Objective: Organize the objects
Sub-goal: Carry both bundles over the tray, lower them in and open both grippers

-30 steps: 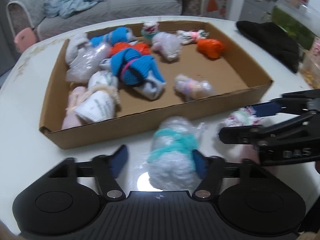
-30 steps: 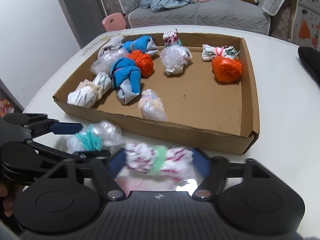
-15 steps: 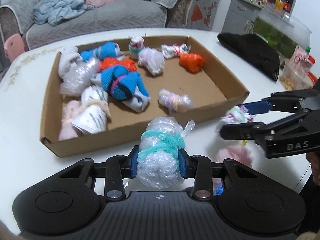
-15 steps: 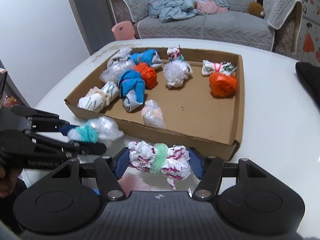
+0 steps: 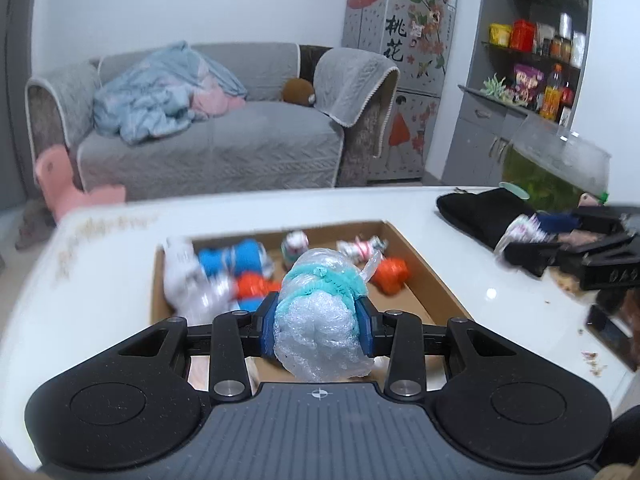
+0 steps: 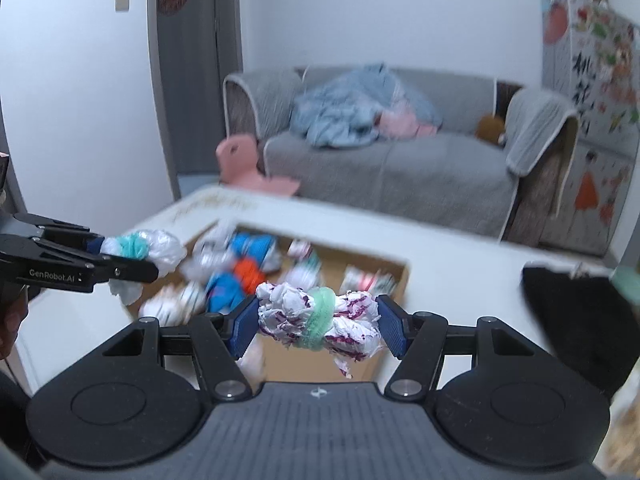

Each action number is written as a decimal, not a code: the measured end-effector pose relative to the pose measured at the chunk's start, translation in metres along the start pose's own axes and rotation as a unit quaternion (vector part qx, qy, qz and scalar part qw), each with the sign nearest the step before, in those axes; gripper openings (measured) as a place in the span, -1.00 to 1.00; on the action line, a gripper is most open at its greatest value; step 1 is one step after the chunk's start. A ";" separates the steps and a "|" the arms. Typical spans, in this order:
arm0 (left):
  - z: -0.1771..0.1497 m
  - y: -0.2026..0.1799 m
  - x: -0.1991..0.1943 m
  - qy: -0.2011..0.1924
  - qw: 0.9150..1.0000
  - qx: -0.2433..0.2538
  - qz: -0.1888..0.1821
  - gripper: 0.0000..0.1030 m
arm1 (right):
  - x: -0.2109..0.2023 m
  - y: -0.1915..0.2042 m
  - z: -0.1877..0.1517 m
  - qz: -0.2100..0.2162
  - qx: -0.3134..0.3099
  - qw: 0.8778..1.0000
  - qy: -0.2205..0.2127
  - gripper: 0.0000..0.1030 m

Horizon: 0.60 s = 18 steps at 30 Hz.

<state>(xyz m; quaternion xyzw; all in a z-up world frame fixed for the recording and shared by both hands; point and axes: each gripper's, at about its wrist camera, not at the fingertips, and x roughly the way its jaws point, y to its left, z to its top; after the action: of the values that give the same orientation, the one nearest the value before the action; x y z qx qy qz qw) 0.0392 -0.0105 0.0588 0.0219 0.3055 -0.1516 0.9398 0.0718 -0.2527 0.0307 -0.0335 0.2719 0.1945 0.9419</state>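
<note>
- Left tongs [image 5: 316,322] clamp a clear plastic bundle [image 5: 318,320]; right tongs [image 6: 318,325] clamp a purple-printed bundle [image 6: 320,320].
- Cardboard tray [image 5: 424,276] contents blurred, its near edge hidden behind both bundles.

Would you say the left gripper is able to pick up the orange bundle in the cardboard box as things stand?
Probably not yet: the left gripper is shut on a clear plastic bundle, leaving no free jaws. The orange bundle lies uncovered in the cardboard box.
</note>
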 end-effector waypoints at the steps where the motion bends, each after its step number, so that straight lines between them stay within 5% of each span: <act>1: 0.009 -0.004 0.001 -0.002 1.000 0.013 0.006 -0.13 | 0.001 -0.003 0.006 -0.003 -0.006 1.000 -0.006 0.14; 10: 0.057 -0.022 0.038 0.027 0.998 0.050 -0.003 -0.12 | 0.019 -0.014 0.039 -0.009 -0.054 0.998 -0.032 0.16; 18: 0.039 -0.030 0.116 0.102 0.992 0.079 -0.007 -0.12 | 0.075 -0.012 0.041 0.008 -0.105 0.994 0.019 0.17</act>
<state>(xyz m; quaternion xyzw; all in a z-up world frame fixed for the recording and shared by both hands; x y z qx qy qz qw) 0.1412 -0.0758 0.0243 0.1090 0.3871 -0.1789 0.8979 0.1554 -0.2308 0.0252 -0.1337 0.2678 0.2283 0.9264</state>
